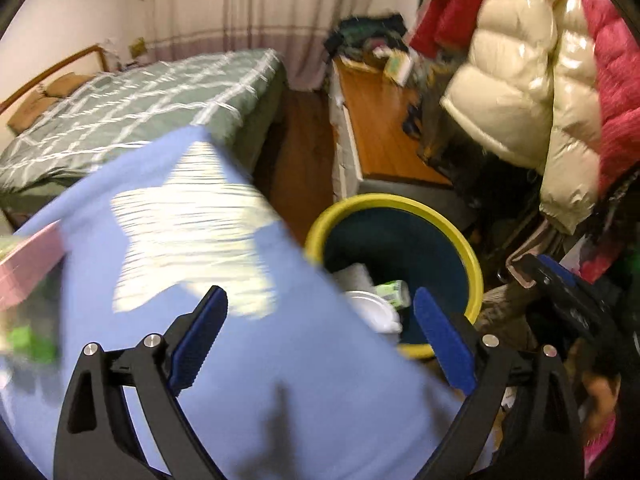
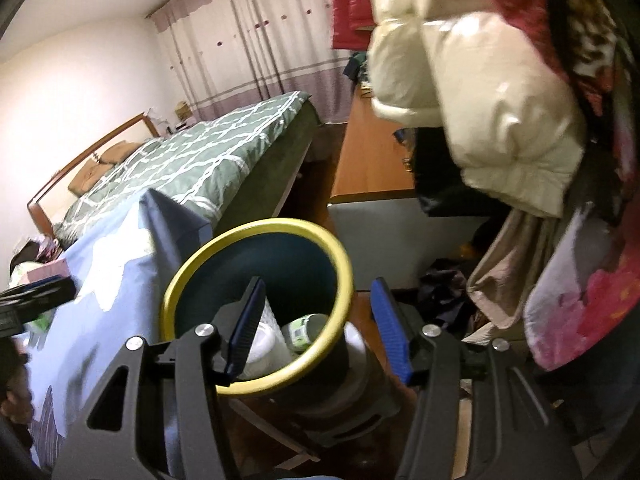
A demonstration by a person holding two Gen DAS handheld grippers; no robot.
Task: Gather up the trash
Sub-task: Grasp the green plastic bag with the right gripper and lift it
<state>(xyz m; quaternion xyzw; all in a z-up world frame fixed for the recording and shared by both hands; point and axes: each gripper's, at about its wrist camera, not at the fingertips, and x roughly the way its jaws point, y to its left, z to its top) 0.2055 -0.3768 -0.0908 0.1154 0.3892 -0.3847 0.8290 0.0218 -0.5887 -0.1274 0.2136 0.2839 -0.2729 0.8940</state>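
Room: bedroom with a green-checked bed [image 2: 208, 164] far left, a striped curtain [image 2: 256, 40] behind it, and a cream puffer jacket [image 2: 500, 120] hanging on the right among other clothes.
Surface: light blue sheet [image 1: 248, 380] with pale star shapes, near and left; it fills most of the left wrist view, which is smeared by motion.
Bin: yellow-rimmed, dark-walled bin [image 2: 336, 256] just right of the sheet's edge, on the floor.
Trash: white cups or lids and a green-labelled container [image 2: 304, 332] already lie at the bottom of the bin.
Left gripper [image 1: 320, 336]: fingers wide apart, nothing between them; it hangs over the sheet's edge with the bin just ahead and to its right.
Right gripper [image 2: 320, 328]: fingers [image 2: 390, 328] apart about halfway, straddling the near rim of the bin; whether they press on the rim I cannot tell.
Step in hand: likely steadying the bin while the left goes for more trash.
Doing it well: keep the bin upright and still, move the left slowly enough to see clearly, and look toward the green-and-white clutter [image 1: 32, 344] at the sheet's far left.
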